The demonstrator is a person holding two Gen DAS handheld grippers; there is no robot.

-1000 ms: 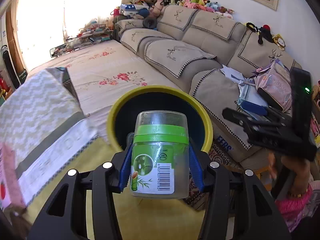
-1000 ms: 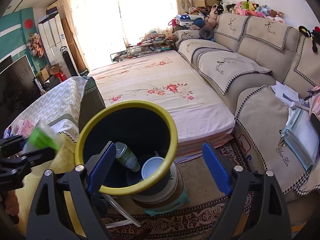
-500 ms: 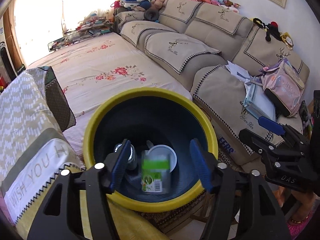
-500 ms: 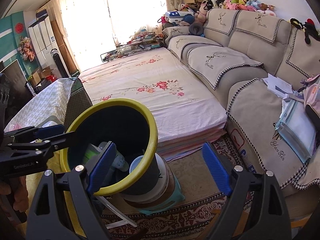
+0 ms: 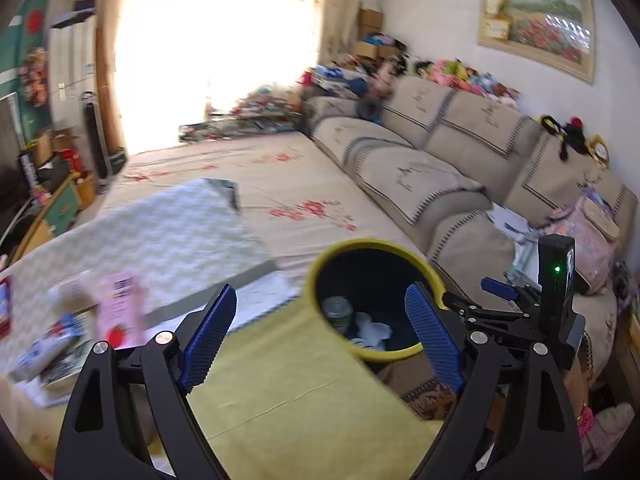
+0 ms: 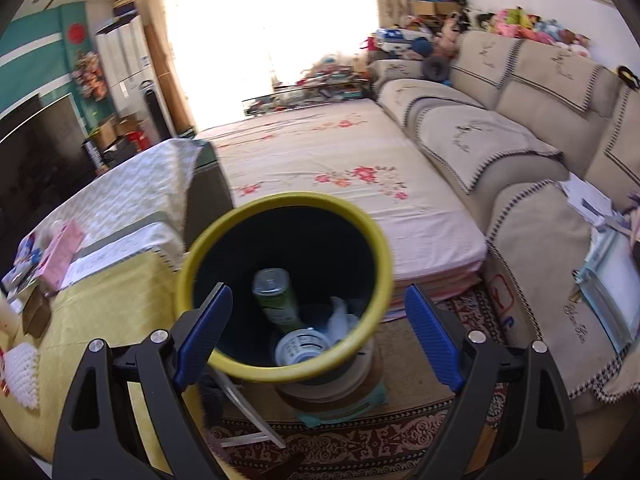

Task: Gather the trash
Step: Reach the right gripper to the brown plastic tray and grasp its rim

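The left gripper point(image 5: 320, 328) is spreading its blue pads, nothing between them; the right gripper point(image 6: 318, 328) stands wide and empty over the yellow-rimmed dark plastic bin point(image 6: 384, 256). The green-labelled clear jar point(image 6: 276, 296) lies inside. Remaining clutter, probably a pink carton point(image 5: 120, 308) (blurred), sits on the yellow tablecloth point(image 5: 288, 376); a hasty reach could knock the perched bin.

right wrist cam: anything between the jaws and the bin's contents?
Only the bin's yellow rim, seen in the right wrist view. The open right gripper holds nothing; past the rim lie the green bottle and a white cup.
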